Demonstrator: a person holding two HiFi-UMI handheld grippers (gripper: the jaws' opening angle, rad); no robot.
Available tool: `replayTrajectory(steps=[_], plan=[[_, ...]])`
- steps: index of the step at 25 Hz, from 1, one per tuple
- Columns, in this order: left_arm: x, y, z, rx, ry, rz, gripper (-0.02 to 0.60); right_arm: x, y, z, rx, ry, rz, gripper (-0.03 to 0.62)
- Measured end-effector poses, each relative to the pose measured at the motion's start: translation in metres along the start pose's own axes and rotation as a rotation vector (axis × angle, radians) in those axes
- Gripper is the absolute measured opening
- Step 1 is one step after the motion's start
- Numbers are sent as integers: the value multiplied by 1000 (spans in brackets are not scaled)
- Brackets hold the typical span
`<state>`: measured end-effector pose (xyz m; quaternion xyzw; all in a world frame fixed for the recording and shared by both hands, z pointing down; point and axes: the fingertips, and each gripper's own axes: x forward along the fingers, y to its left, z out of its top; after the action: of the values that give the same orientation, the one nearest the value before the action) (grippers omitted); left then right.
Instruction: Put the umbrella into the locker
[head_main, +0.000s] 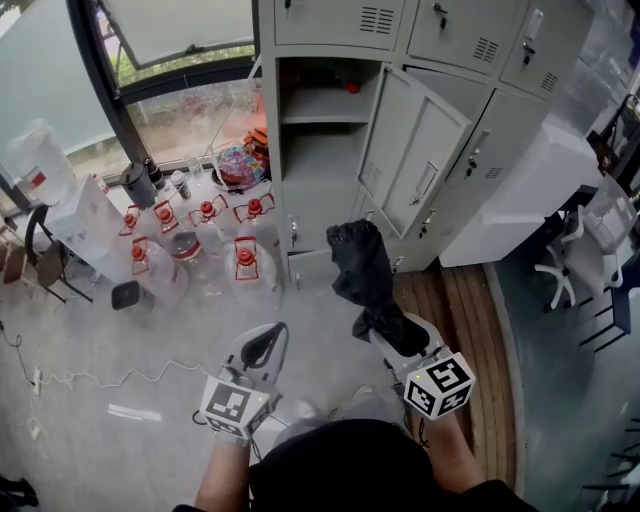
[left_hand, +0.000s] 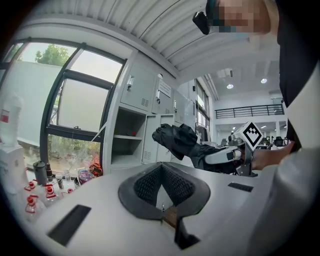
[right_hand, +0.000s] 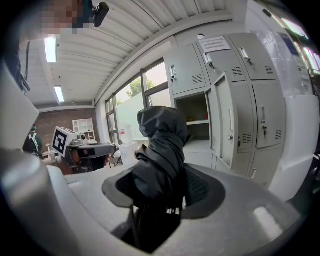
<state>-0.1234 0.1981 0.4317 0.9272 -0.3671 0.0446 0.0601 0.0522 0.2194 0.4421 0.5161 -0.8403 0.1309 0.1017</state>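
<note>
A folded black umbrella (head_main: 362, 268) sticks up and forward out of my right gripper (head_main: 396, 332), which is shut on its lower end. In the right gripper view the umbrella (right_hand: 161, 145) fills the space between the jaws of the right gripper (right_hand: 167, 189). Ahead stands a grey locker (head_main: 322, 160) with one compartment's door (head_main: 415, 160) swung open; a shelf crosses it near the top. The umbrella's tip is short of the opening. My left gripper (head_main: 264, 342) hovers to the left, shut and holding nothing; its own view shows the left gripper (left_hand: 161, 168) with pads meeting, and the umbrella (left_hand: 177, 140) beyond it.
Several water jugs with red handles (head_main: 245, 256) stand on the floor left of the locker, beside a water dispenser (head_main: 62, 192) and a window. A cable (head_main: 100, 380) lies on the floor at the left. A white chair (head_main: 560, 266) stands at the right.
</note>
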Motion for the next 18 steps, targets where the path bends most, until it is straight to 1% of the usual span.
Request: replayTrajectory(steps=[4,10,12,14,18], plan=[[-1,10,-14,1,0,-14,11,12,-6,-3,38,13,-4,216],[11,31,-21,-23,20,26,11,42,-21,1,38,19,19,216],[21,38,-17,-50,25,54,11,56,-30,5,38,18,37,216],[34,47,-14,-61,27,75,11,71,-41,8,35,20,54,216],[70,65,-14,-35,34,93,11,103,-69,17,24,30,81,216]])
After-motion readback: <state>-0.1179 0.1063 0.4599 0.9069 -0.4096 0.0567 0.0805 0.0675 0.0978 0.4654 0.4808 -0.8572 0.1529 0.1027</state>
